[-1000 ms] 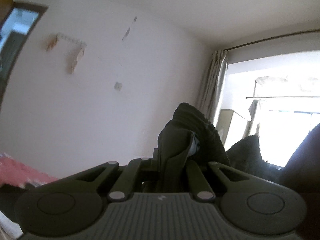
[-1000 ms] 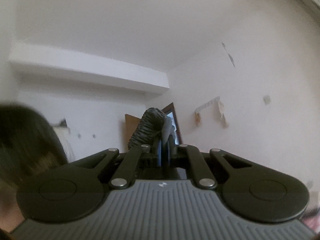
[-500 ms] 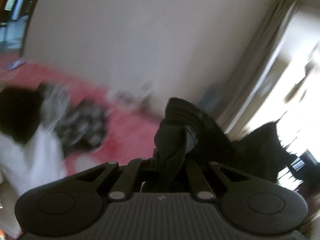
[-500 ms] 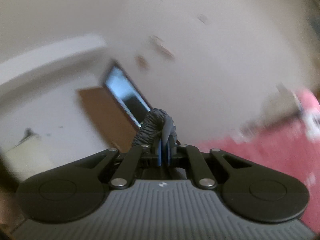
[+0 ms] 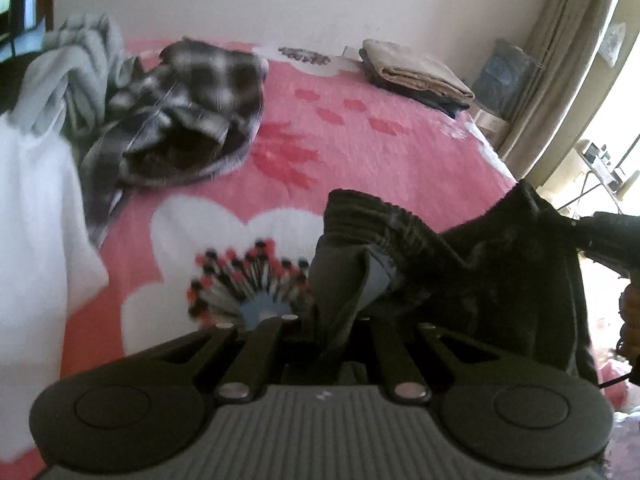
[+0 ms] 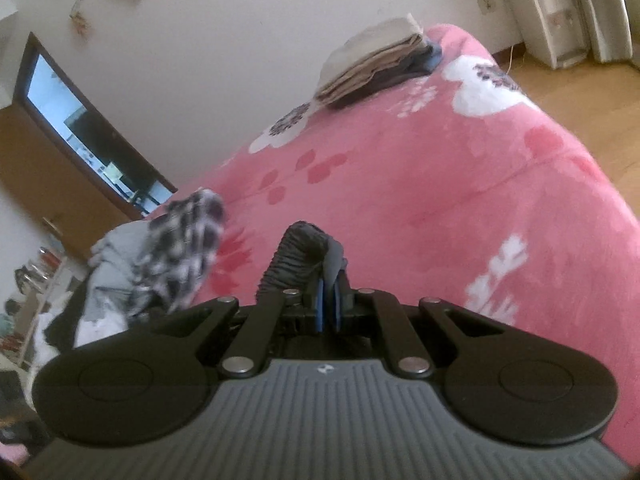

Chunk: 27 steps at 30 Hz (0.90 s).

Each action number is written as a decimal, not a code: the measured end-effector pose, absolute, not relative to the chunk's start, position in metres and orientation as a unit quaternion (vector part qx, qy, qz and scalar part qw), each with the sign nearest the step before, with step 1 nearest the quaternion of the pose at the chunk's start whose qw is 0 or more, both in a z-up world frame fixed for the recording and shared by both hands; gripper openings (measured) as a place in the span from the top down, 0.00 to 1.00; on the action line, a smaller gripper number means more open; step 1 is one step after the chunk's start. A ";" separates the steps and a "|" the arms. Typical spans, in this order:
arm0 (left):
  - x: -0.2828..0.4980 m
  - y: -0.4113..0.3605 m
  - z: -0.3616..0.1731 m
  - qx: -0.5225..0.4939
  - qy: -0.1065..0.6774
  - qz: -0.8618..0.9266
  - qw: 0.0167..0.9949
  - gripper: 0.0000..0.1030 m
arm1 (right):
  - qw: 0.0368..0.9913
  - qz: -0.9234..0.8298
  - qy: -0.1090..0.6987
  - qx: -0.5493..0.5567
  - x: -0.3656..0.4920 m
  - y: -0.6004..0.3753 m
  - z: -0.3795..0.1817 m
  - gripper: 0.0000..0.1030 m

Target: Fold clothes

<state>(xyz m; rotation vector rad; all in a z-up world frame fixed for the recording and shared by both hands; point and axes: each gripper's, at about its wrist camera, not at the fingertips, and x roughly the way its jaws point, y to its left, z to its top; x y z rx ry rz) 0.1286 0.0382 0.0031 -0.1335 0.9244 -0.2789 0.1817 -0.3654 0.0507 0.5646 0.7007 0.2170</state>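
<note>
Both sets of jaws are clenched on one dark ribbed garment (image 5: 404, 236), each pinching an edge. In the left wrist view the cloth spans from the left gripper (image 5: 340, 312) toward 3 o'clock, where the right gripper (image 5: 612, 232) holds the far end. Bare pink bed (image 6: 460, 184) lies at 12 o'clock, ahead of the cloth; likely next: spread flat there.
</note>
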 end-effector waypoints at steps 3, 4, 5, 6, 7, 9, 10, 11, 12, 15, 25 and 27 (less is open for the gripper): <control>0.137 0.035 -0.012 -0.059 0.442 -0.138 0.884 0.92 | 0.898 0.109 0.341 0.255 0.182 -0.367 0.020 0.96; 0.138 0.033 -0.019 -0.052 0.445 -0.141 0.883 0.87 | 0.898 0.111 0.345 0.248 0.184 -0.368 0.010 0.96; 0.141 0.032 -0.028 -0.050 0.460 -0.146 0.874 0.81 | 0.897 0.113 0.357 0.234 0.187 -0.367 0.002 0.93; 0.141 0.033 -0.032 -0.058 0.468 -0.155 0.868 0.68 | 0.894 0.110 0.374 0.223 0.191 -0.366 -0.007 0.91; 0.141 0.035 -0.036 -0.067 0.474 -0.164 0.863 0.60 | 0.889 0.107 0.391 0.214 0.194 -0.366 -0.016 0.91; 0.141 0.039 -0.039 -0.084 0.477 -0.183 0.856 0.45 | 0.870 0.109 0.416 0.243 0.198 -0.377 -0.028 0.85; 0.142 0.042 -0.037 -0.094 0.473 -0.191 0.855 0.40 | 0.860 0.114 0.420 0.266 0.199 -0.385 -0.031 0.83; 0.145 0.046 -0.035 -0.107 0.468 -0.193 0.856 0.40 | 0.854 0.121 0.414 0.289 0.198 -0.393 -0.030 0.74; 0.148 0.050 -0.033 -0.120 0.462 -0.194 0.857 0.40 | 0.852 0.127 0.409 0.302 0.197 -0.399 -0.027 0.66; 0.162 0.056 -0.031 -0.153 0.451 -0.193 0.858 0.40 | 0.867 0.138 0.390 0.279 0.196 -0.403 -0.009 0.61; 0.183 0.039 -0.044 -0.114 0.447 -0.202 0.864 0.69 | 0.878 0.341 0.310 -0.129 0.176 -0.263 0.030 0.58; 0.181 0.038 -0.044 -0.110 0.440 -0.205 0.867 0.76 | 0.851 0.378 0.314 -0.185 0.175 -0.236 0.019 0.58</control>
